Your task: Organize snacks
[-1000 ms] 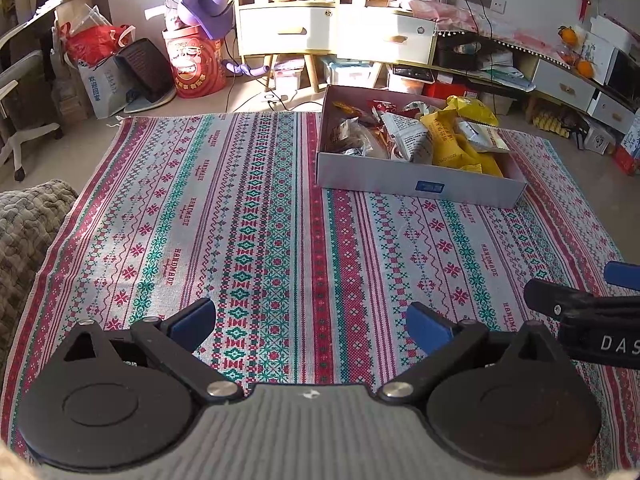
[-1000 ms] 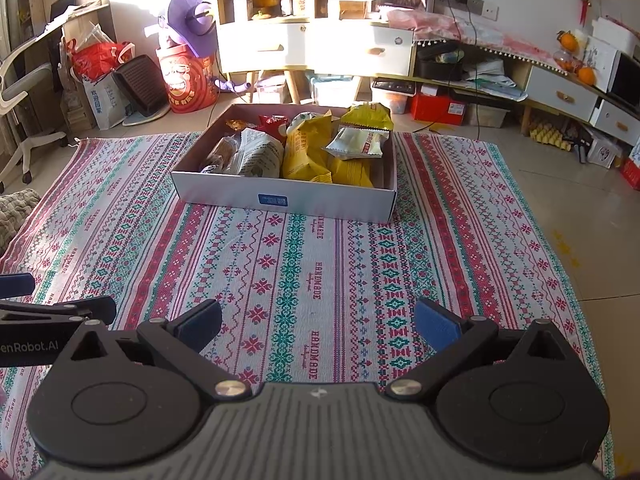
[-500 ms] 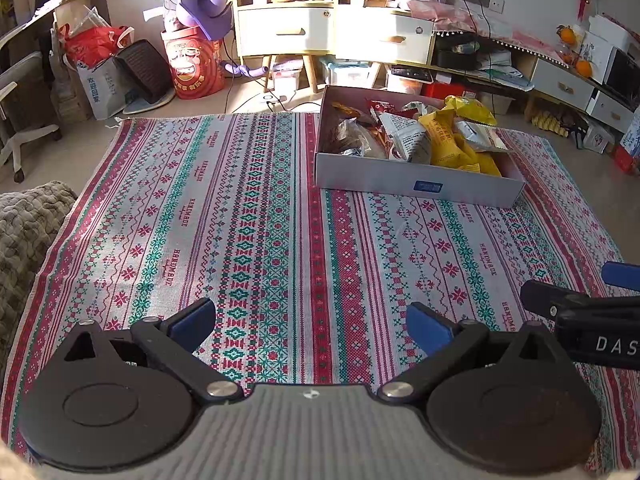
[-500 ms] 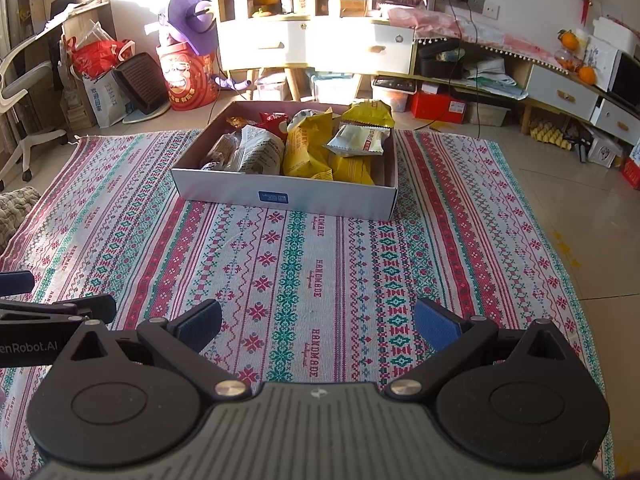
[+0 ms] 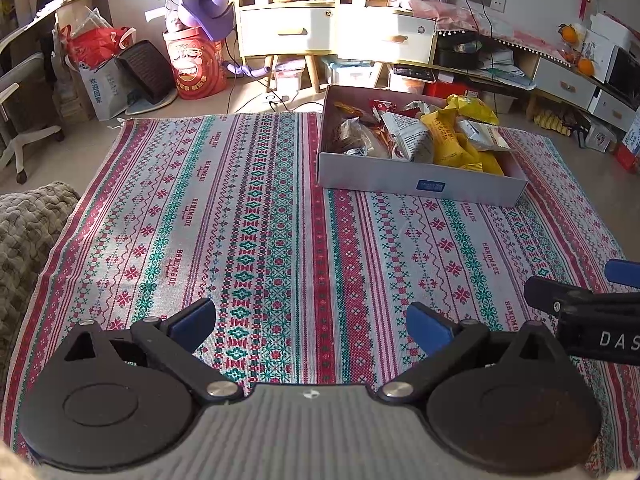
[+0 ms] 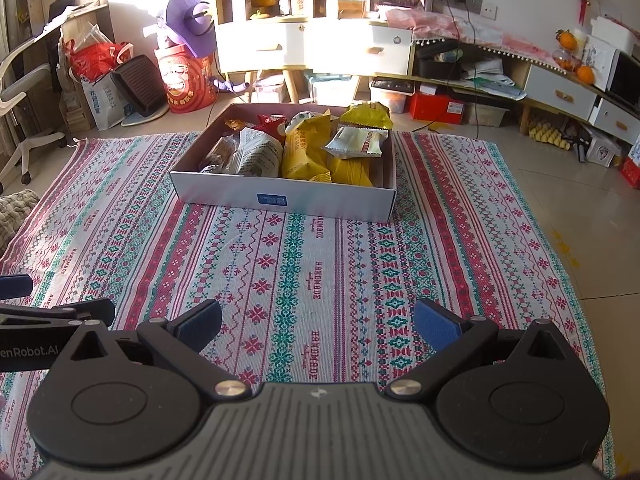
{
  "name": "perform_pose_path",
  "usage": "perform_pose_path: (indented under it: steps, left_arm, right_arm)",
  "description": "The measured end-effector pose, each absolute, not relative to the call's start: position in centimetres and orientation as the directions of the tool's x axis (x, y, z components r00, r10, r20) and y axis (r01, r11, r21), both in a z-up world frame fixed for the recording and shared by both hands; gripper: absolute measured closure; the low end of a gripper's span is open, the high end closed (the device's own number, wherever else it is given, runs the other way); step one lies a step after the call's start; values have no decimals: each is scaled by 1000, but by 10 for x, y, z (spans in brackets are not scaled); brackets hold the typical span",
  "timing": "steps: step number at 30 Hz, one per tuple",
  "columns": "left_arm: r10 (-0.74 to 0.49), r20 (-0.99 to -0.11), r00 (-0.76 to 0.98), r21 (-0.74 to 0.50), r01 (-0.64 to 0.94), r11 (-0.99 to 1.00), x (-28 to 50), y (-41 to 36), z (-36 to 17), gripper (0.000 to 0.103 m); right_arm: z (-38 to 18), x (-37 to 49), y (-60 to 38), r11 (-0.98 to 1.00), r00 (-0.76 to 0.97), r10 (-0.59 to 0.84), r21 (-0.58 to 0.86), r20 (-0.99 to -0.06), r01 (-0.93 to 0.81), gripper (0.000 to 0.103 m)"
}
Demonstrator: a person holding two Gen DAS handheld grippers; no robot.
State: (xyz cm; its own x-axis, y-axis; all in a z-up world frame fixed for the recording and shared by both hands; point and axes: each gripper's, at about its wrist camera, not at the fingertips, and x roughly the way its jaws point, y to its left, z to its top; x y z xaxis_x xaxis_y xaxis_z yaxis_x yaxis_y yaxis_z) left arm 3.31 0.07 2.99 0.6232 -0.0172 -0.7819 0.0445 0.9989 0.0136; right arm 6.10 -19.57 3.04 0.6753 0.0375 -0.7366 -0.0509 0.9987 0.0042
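Observation:
A low white cardboard box (image 5: 400, 181) (image 6: 224, 192) sits on a patterned rug (image 5: 248, 224) (image 6: 320, 272). It holds several snack packets: yellow bags (image 5: 452, 140) (image 6: 306, 152), a white printed bag (image 5: 408, 136) (image 6: 256, 152), a white-and-red packet (image 6: 358, 142) and red wrappers (image 5: 380, 106). My left gripper (image 5: 310, 322) is open and empty, low over the rug, well short of the box. My right gripper (image 6: 318, 324) is open and empty, also short of the box. Each gripper shows at the edge of the other's view.
Beyond the rug stand a white drawer cabinet (image 5: 288, 32) (image 6: 260, 46), a red drum with a purple hat (image 5: 196, 64), bags (image 5: 100, 80), an office chair (image 5: 20, 120) and a low shelf with clutter (image 6: 460, 80). A knitted cushion (image 5: 28, 232) lies at left.
Both views have shifted very slightly; the box sits a touch lower in the right wrist view. Both grippers stay open and empty.

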Motion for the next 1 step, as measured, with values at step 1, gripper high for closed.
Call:
perform_pose_path:
  steps: [1]
  left_arm:
    - [-12, -784, 621, 15, 38, 999, 33, 2, 30, 0]
  right_arm:
    - [30, 62, -195, 999, 675, 34, 2, -737, -48, 1]
